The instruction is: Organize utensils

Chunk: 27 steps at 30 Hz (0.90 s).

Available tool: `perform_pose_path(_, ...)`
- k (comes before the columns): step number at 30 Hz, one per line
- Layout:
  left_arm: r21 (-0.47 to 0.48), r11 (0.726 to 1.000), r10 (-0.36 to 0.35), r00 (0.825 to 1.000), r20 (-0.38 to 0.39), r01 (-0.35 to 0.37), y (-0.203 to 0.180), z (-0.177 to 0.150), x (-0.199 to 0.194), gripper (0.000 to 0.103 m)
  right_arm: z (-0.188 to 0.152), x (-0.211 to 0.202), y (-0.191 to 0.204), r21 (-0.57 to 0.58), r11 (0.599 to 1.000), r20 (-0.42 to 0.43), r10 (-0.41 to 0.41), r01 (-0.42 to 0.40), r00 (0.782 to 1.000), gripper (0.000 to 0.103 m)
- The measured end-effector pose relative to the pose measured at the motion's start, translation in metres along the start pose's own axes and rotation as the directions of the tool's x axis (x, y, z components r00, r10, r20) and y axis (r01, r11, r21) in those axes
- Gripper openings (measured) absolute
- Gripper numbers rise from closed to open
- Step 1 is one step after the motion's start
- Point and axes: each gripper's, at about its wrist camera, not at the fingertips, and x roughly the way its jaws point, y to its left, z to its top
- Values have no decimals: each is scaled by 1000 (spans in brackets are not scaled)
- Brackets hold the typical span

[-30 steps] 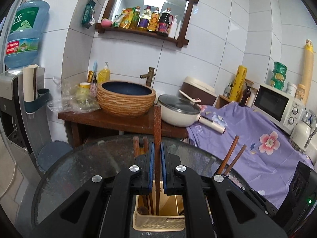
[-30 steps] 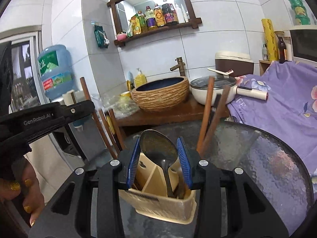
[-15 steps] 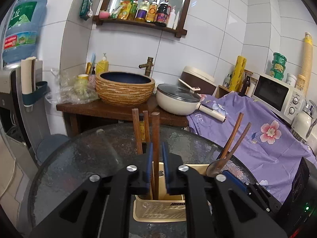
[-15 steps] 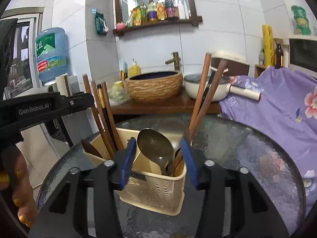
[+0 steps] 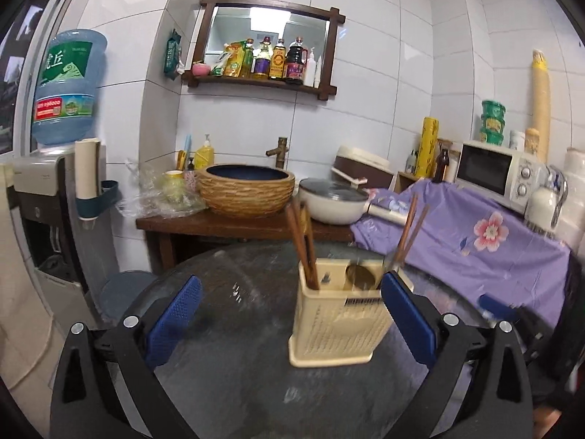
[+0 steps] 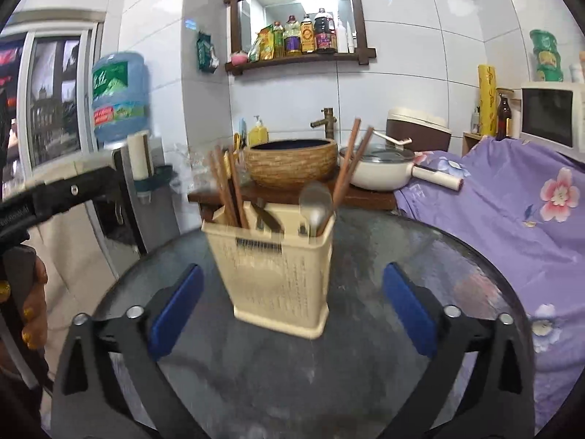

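A cream utensil holder [image 5: 336, 318] [image 6: 278, 274] stands upright on the round glass table [image 5: 226, 333]. Brown chopsticks [image 5: 301, 241] [image 6: 228, 190] lean in its left compartment, and another pair [image 5: 409, 230] [image 6: 351, 161] leans at its right end. A metal spoon [image 6: 315, 205] stands bowl-up beside that pair. My left gripper [image 5: 289, 292] is back from the holder, its jaws opening wide, with nothing pressed between the pads. My right gripper [image 6: 292, 278] is also back from the holder, jaws opening, pads apart from it on both sides.
Behind the table stands a wooden stand [image 5: 234, 225] with a woven basin [image 5: 246, 192] and a lidded pan [image 5: 334, 201]. A purple flowered cloth [image 6: 512, 212] covers the right side. A water dispenser [image 5: 47, 197] stands at the left. A person's hand [image 6: 34, 314] holds the left gripper.
The left gripper let go of a chopstick and the right let go of the spoon. Both now stand in the holder. Both grippers opened wide and pulled back from it.
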Motion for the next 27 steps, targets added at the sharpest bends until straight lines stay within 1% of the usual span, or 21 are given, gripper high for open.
perform_pose_path(2,25,1000,19,999,-35,-18,3,-22,-7,97,-19,-12,3,-13,1000,-36,1,-2,999,97)
perform_pose_path(4,23,999,41,997,-65,-39,7,-48,-15,97,-42,-25,6,-19,1000,-59,-5,4,998,97)
perform_pose_path(6,6,999,40,997,-67,-39,11,-68,-25,96,-61,-38,13,-34,999,-57,-28,26,998,97)
perform_pose_path(9,-10,999,50,993,-110,-51,11,-98,-41,96,-88,-61,21,-36,998,-33,-54,52,998,97)
perform_pose_path(11,-8,997,81,991,-107,-83,9,-114,-55,96,-101,-77,25,-26,997,-14,-69,68,998,97)
perform_pose_path(13,-11,990,142,986,-82,-144,8,-128,-71,96,-112,-97,31,-36,996,16,-84,84,996,97)
perform_pose_path(15,-34,987,156,986,-56,-158,10,-138,-87,97,-122,-120,33,-33,996,40,-79,81,996,97)
perform_pose_path(17,-66,989,127,991,-50,-130,10,-145,-101,97,-129,-137,34,-10,997,58,-75,76,995,97)
perform_pose_path(18,-82,992,97,994,-42,-101,9,-149,-109,97,-132,-146,34,-3,997,60,-73,74,995,97)
perform_pose_path(19,-86,993,82,996,-33,-85,6,-151,-117,97,-134,-151,35,-2,997,62,-74,74,995,97)
perform_pose_path(23,-39,997,62,998,-23,-62,-11,-160,-137,97,-146,-181,40,-2,997,105,-80,81,991,97)
perform_pose_path(25,-20,998,64,998,1,-64,-18,-164,-148,97,-150,-194,42,-7,996,129,-87,89,988,97)
perform_pose_path(27,2,998,66,998,3,-66,-23,-167,-152,97,-152,-203,43,-3,996,145,-91,93,985,97)
